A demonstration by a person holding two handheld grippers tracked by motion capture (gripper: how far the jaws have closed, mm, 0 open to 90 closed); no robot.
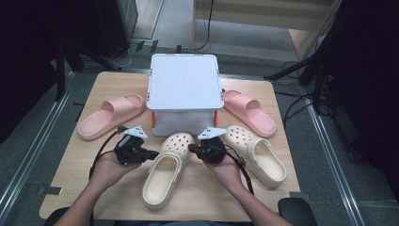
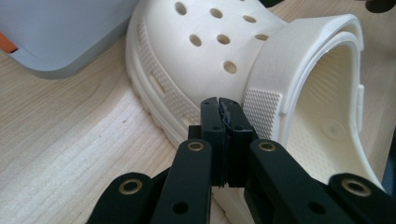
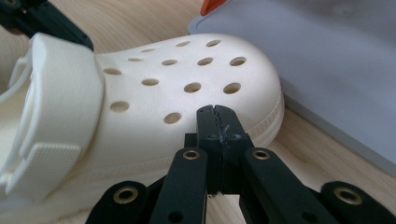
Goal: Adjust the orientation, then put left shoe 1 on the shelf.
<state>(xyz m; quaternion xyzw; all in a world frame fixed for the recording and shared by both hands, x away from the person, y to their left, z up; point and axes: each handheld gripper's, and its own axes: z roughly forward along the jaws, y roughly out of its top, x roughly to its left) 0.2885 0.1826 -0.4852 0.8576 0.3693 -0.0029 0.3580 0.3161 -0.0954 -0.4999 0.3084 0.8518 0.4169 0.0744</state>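
A cream clog (image 1: 165, 167) lies in the middle of the wooden table (image 1: 80, 160), toe toward a white lidded box (image 1: 185, 89). My left gripper (image 1: 155, 153) is at the clog's left side, jaws shut with nothing between them. In the left gripper view the shut tips (image 2: 218, 100) nearly touch the clog's (image 2: 219, 46) side by the strap. My right gripper (image 1: 190, 148) is at the clog's right side, also shut and empty. In the right gripper view its tips (image 3: 215, 108) sit close against the holed toe of the clog (image 3: 154, 93). Whether either gripper touches the clog I cannot tell.
A second cream clog (image 1: 256, 155) lies to the right. One pink slide (image 1: 110, 115) rests left of the box and another (image 1: 249, 112) right of it. The box's grey side (image 3: 327, 60) stands just behind the clog's toe. Dark stands and cables surround the table.
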